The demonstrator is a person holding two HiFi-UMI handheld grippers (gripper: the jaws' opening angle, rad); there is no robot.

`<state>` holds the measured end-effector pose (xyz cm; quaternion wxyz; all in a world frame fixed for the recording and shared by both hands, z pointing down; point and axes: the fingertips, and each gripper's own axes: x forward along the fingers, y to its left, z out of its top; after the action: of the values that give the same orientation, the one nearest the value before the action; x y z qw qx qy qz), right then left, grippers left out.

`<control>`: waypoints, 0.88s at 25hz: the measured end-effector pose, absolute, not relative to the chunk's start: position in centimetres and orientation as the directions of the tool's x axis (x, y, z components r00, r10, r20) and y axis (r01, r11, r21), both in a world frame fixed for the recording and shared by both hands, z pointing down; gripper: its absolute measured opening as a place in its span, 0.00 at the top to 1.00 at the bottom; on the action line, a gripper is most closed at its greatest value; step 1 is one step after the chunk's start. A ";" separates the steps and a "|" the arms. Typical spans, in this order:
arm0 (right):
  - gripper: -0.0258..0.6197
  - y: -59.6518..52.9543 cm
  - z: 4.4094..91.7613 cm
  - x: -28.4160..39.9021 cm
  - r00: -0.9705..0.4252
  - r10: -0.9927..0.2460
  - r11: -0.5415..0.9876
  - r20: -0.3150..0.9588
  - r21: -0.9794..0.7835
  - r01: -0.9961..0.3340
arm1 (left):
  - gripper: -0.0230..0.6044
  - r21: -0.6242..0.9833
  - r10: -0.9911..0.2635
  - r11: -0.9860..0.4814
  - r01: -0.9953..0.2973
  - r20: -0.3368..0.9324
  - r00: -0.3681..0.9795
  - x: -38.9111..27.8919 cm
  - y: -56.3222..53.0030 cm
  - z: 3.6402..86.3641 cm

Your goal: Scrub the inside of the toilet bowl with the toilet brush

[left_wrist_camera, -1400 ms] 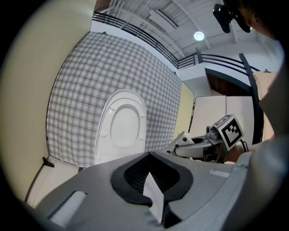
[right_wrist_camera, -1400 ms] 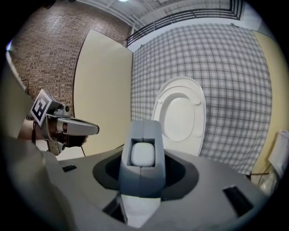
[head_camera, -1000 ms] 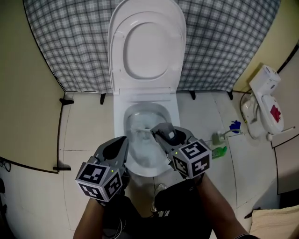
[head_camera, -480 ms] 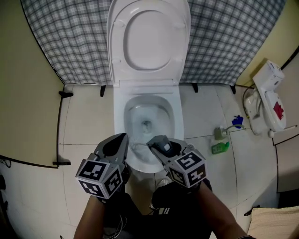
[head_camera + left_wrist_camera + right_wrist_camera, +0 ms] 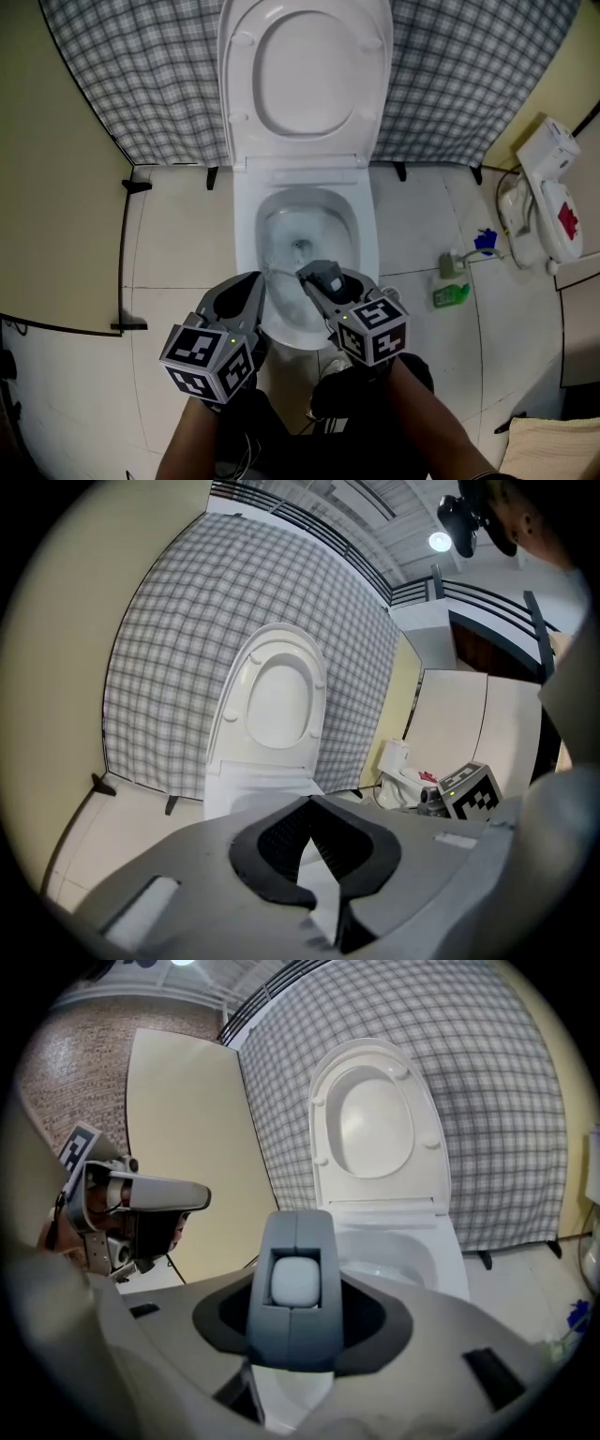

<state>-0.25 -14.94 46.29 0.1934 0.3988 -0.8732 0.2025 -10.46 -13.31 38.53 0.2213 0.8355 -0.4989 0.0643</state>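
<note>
A: What do we log as just changed?
B: Both grippers sit lower and nearer us than a second ago. The right gripper (image 5: 323, 286) has slid from over the middle of the toilet bowl (image 5: 367, 246) toward its front rim, taking the toilet brush (image 5: 330, 276) along.
A: Jaws?
B: Right ones stand wide, clamped on the brush's grey handle. Its thin shaft runs left into the bowl's front part; bristles we can't make out. Left gripper (image 5: 253, 284) hangs by the front-left rim, jaws together, empty.
A: Meaning?
B: We judge scrubbing's under way, now on the front wall. Lid (image 5: 305, 75) up as before.
</note>
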 end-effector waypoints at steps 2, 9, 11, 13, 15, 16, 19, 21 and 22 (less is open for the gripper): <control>0.65 -16.0 46.7 -0.4 -0.597 -0.641 0.577 0.483 -0.210 -0.789 | 0.95 0.313 -0.803 -0.401 -0.861 0.333 0.495 -10.5 -13.4 38.9; 0.65 -21.4 47.3 -1.0 -0.541 -0.728 0.512 0.421 -0.192 -0.838 | 0.95 0.336 -0.792 -0.394 -0.856 0.348 0.501 -10.0 -12.9 39.9; 0.65 -22.9 46.9 -0.8 -0.532 -0.736 0.498 0.418 -0.198 -0.844 | 0.95 0.341 -0.794 -0.386 -0.857 0.351 0.497 -10.3 -12.7 40.1; 0.65 -23.5 46.8 -0.7 -0.533 -0.733 0.491 0.423 -0.213 -0.845 | 0.95 0.340 -0.795 -0.380 -0.860 0.355 0.492 -10.8 -12.7 40.2; 0.65 -23.5 46.9 -0.5 -0.533 -0.731 0.485 0.427 -0.227 -0.845 | 0.95 0.340 -0.796 -0.379 -0.861 0.355 0.491 -11.0 -12.6 40.1; 0.65 -23.5 46.9 -0.3 -0.531 -0.732 0.481 0.426 -0.229 -0.846 | 0.95 0.339 -0.796 -0.380 -0.860 0.353 0.491 -11.0 -12.6 40.0; 0.65 -22.7 46.4 0.3 -0.522 -0.736 0.478 0.430 -0.217 -0.851 | 0.95 0.334 -0.797 -0.388 -0.859 0.346 0.494 -10.8 -12.4 39.5; 0.65 -21.2 46.1 0.9 -0.524 -0.726 0.486 0.445 -0.206 -0.849 | 0.95 0.330 -0.797 -0.393 -0.858 0.345 0.497 -10.6 -12.1 39.2; 0.65 -20.2 46.0 1.1 -0.528 -0.717 0.492 0.454 -0.206 -0.846 | 0.95 0.329 -0.797 -0.393 -0.859 0.344 0.497 -10.7 -11.9 39.1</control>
<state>1.13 -20.24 45.96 0.1560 0.4599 -0.8496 0.2056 -10.65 -11.91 39.10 0.2368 0.8320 -0.4975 0.0651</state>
